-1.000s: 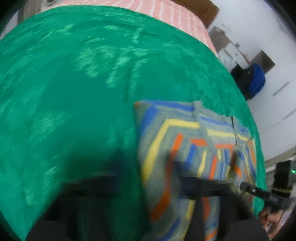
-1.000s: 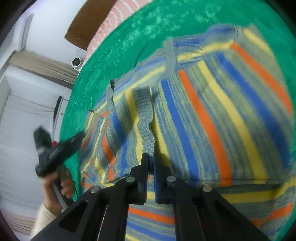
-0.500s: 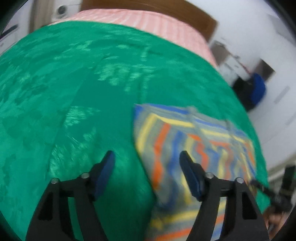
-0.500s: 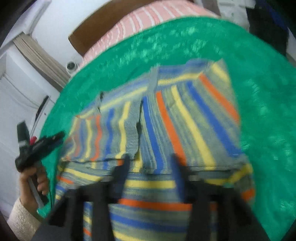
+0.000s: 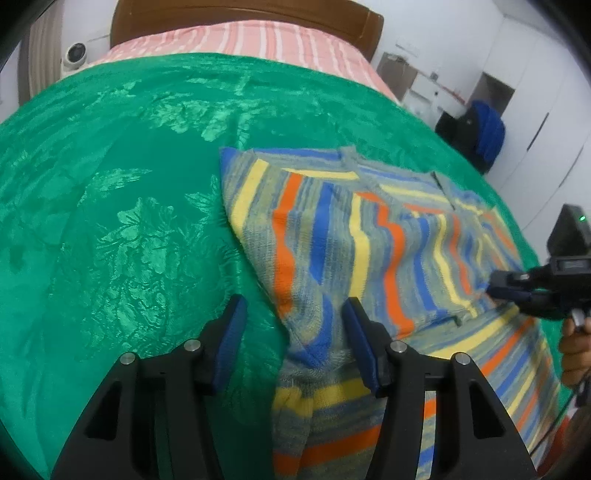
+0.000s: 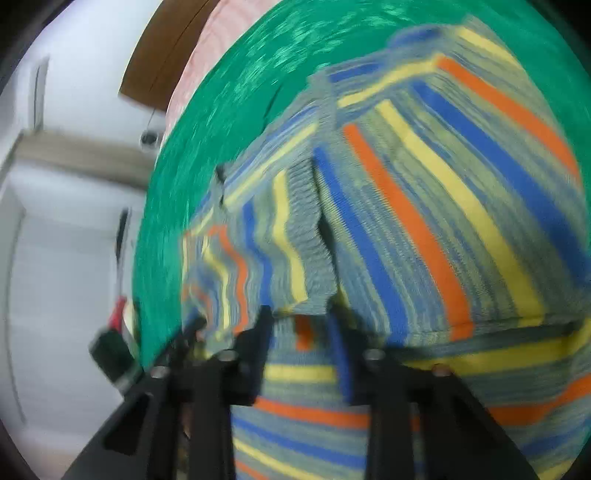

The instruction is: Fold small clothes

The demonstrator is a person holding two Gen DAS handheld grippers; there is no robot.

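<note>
A knitted sweater (image 5: 369,243) striped in grey, blue, yellow and orange lies partly folded on a green bedspread (image 5: 122,206). My left gripper (image 5: 293,332) straddles the sweater's near left folded edge. Its blue pads (image 5: 231,332) stand apart and are closing, with one pad still clear of the cloth. In the left wrist view a hand holds my right gripper (image 5: 495,288) at the sweater's right side. My right gripper (image 6: 301,332) hangs over a folded sleeve's ribbed hem (image 6: 310,236). The picture there is blurred, and its jaws are closing with a gap still showing above the striped cloth.
Pink striped bedding (image 5: 236,37) and a brown headboard (image 5: 243,11) lie beyond the bedspread. A small white camera (image 5: 75,55) sits at the far left. A blue and black bag (image 5: 480,129) stands by white cupboards at the right. The bedspread's edge runs close behind the sweater's right side.
Both grippers were shut a second ago and have opened. The left one swung out over the green cover, then came back across the sweater's left edge. The right wrist view rolled.
</note>
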